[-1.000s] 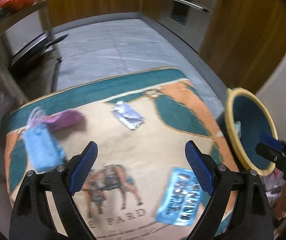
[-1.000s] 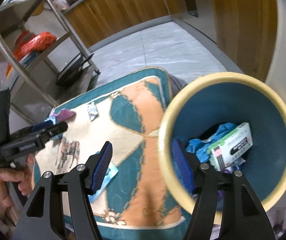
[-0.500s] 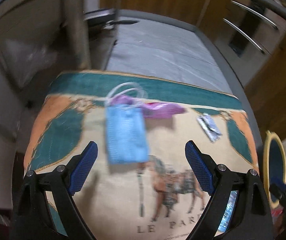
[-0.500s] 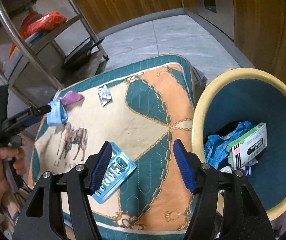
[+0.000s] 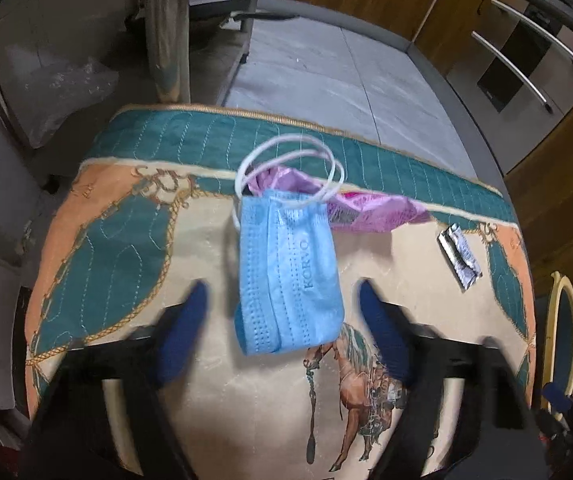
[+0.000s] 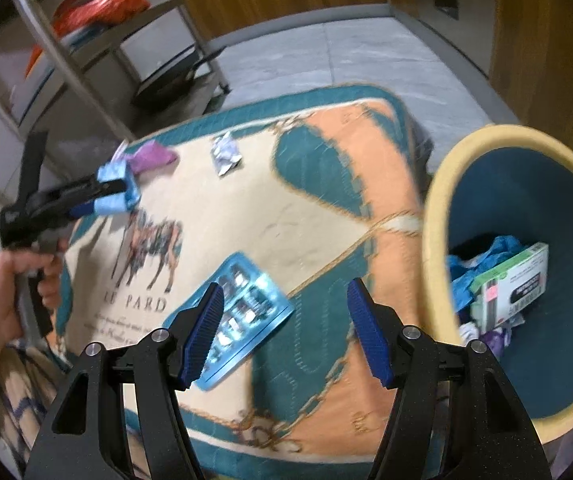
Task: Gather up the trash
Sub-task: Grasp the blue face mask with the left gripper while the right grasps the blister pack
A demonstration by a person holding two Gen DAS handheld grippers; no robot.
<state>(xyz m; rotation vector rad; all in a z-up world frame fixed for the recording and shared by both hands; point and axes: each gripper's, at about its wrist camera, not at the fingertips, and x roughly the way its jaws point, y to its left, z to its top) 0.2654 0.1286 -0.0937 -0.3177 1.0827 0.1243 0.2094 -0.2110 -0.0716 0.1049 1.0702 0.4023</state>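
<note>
A folded light-blue pleated face mask (image 5: 288,270) with white ear loops lies on the quilted teal, orange and cream cloth with a horse picture (image 5: 222,400) that covers the worktop, near its far edge, its upper end overlapping a crumpled pink plastic wrapper (image 5: 370,210). The left gripper (image 5: 282,330) has its blue-padded jaws spread wide to either side of the mask's near end; from the left wrist view there is a gap on both sides, and in the right wrist view the same gripper (image 6: 104,200) sits right at the mask (image 6: 120,188), though whether the pads touch it I cannot tell. A small silver foil wrapper (image 5: 459,255) lies apart toward the far right corner of the worktop. Nearer the front edge rests a shiny blue blister pack (image 6: 242,312), just ahead of the right gripper (image 6: 282,332), whose jaws stand wide and hold nothing, the left pad overlapping the pack in view. Beside the right edge of the worktop stands a round bin with a yellow rim and teal inside (image 6: 434,208), holding crumpled blue material (image 6: 482,260) and a white-and-green cardboard box (image 6: 512,286). A metal shelf rack (image 6: 98,52) stands beyond the far left corner.
</note>
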